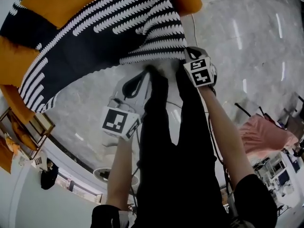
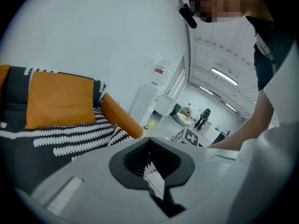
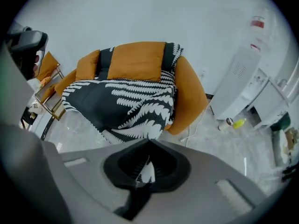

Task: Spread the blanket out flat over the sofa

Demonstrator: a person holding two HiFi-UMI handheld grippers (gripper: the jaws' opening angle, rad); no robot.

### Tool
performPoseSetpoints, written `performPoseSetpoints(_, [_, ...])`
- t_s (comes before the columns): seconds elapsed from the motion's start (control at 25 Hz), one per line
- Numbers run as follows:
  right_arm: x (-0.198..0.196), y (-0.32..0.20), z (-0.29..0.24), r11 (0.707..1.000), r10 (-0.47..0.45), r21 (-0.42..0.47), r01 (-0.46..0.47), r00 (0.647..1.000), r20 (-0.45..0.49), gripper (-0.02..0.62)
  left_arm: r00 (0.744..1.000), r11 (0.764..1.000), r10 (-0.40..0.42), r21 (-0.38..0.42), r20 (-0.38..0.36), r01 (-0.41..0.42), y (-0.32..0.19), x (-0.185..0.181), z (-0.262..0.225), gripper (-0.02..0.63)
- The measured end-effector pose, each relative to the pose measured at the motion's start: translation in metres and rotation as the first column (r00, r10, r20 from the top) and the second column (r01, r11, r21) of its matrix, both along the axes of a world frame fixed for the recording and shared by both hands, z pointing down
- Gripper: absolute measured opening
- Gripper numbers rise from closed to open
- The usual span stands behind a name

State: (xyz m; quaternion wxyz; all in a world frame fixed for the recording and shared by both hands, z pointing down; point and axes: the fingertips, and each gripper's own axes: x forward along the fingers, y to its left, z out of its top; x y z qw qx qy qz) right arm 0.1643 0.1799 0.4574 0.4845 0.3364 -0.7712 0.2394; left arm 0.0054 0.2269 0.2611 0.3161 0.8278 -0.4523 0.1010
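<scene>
Black-and-white leaf-print blanket (image 1: 95, 37) lies over the orange sofa (image 1: 52, 6), straight ahead of both grippers. It covers seat and backrest, w/ its front hem hanging off the seat edge toward them.

Right hand-held gripper (image 1: 187, 56) sits right at that hem. Its jaws are together w/ a sliver of patterned cloth pinched between them, so it looks clamped on the blanket.

Left hand-held gripper (image 1: 145, 75) is just beside it and drawn a bit further back from the sofa. Same read there: jaws closed on a strip of the print.

Blanket's long axis runs away from the grippers, front hem to backrest top. The held hem runs crosswise between the two.

Right gripper is the nearer one to the sofa. Next move prob. turns on pulling the hem toward the grippers & outward, square to that axis.
</scene>
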Motion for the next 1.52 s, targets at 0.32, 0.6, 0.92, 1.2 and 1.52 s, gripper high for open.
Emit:
performPoseSetpoints(0.32, [0.039, 0.030, 0.024, 0.999, 0.020, -0.046, -0.021, 1.000, -0.018, 0.009, 0.997, 0.996, 0.081, -0.029, -0.001, -0.081, 0.006, 0.046, 0.015, 0.011])
performPoseSetpoints(0.6, [0.075, 0.022, 0.066, 0.996, -0.045, -0.077, 0.042, 0.998, -0.038, 0.009, 0.998, 0.997, 0.067, -0.049, 0.005, -0.067, 0.002, 0.085, 0.042, 0.011])
performPoseSetpoints(0.92, [0.100, 0.024, 0.114, 0.964, -0.211, -0.167, 0.205, 0.977, -0.022, 0.009, 0.997, 0.995, -0.053, -0.088, 0.047, 0.057, -0.009, 0.119, 0.068, 0.011])
performPoseSetpoints(1.2, [0.097, 0.014, 0.168, 0.911, -0.359, -0.224, 0.347, 0.933, -0.014, 0.009, 0.982, 0.978, -0.181, -0.091, 0.059, 0.186, -0.034, 0.118, 0.093, 0.011])
performPoseSetpoints(1.52, [0.102, 0.007, 0.222, 0.886, -0.412, -0.250, 0.390, 0.911, -0.039, 0.009, 0.983, 0.979, -0.165, -0.105, 0.075, 0.172, -0.043, 0.116, 0.137, 0.011])
